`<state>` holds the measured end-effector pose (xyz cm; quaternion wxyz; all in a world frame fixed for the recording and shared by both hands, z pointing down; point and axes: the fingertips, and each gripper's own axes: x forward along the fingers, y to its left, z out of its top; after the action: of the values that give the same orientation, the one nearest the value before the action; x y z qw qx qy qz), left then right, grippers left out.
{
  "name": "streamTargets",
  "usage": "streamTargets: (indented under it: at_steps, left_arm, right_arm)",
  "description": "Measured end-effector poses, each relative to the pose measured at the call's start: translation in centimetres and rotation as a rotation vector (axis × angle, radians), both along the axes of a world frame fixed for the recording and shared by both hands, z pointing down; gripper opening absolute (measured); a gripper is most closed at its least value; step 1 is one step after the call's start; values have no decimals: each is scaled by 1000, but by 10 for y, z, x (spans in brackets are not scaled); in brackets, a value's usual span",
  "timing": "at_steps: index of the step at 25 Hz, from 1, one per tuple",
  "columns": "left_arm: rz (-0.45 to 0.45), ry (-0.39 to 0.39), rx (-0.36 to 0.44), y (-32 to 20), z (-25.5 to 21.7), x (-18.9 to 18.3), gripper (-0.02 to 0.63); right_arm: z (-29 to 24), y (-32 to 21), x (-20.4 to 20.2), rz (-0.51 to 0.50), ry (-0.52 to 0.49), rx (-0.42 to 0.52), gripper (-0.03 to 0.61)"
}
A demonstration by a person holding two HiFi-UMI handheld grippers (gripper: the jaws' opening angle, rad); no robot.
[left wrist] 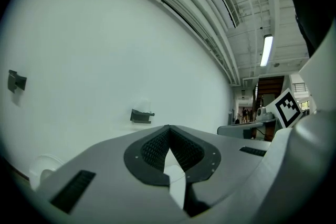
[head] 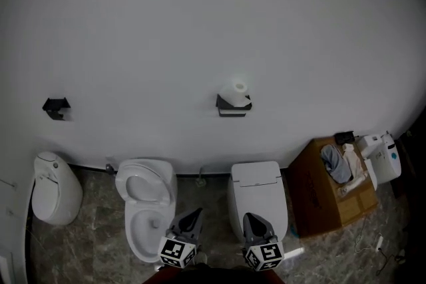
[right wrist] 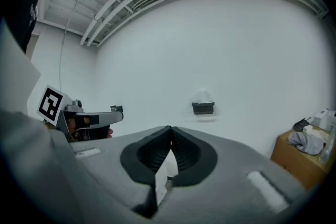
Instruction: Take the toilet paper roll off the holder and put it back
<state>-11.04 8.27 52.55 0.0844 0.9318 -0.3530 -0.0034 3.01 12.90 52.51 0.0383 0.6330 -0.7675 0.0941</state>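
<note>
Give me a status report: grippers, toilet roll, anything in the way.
Left gripper, right gripper shut, empty. Toilet paper roll on holder. Nothing in the way.

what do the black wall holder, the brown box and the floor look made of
Black wall holder: matte black, probably plastic or painted metal.
Brown open box: cardboard, dull tan faces, open top.
Floor: glossy veined tiles, likely marble or stone-look ceramic.

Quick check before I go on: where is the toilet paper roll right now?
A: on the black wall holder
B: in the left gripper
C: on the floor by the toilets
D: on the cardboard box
A: the toilet paper roll sits on the black wall holder, while the left gripper and right gripper are both shut with nothing between their jaws.
</note>
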Motion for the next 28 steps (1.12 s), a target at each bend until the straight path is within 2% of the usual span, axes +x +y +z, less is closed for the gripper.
streamTargets:
  at_steps: [4, 10, 16, 19, 23, 28]
  left_arm:
    - [-7, 7, -12, -22, 0, -3, 12]
    - [-4, -34, -17, -41, 18, -2, 12]
    - [-26, -66, -7, -82, 29, 0, 12]
    - [-57, -81, -20, -113, 32, 7, 12]
    - [-146, -40, -60, -170, 20, 9, 12]
    - [-165, -51, -50, -241, 17, 37, 12]
  right_arm:
    - [3, -21, 1, 3, 3, -9, -2]
    - [27, -46, 9, 17, -35, -40, -2]
    - [37, -99, 11, -27, 0, -25, -2]
    - [35, -134, 22, -29, 10, -22, -2]
    - [30, -186, 42, -16, -14, -7, -2]
    - [22, -263, 75, -23, -12, -1, -2]
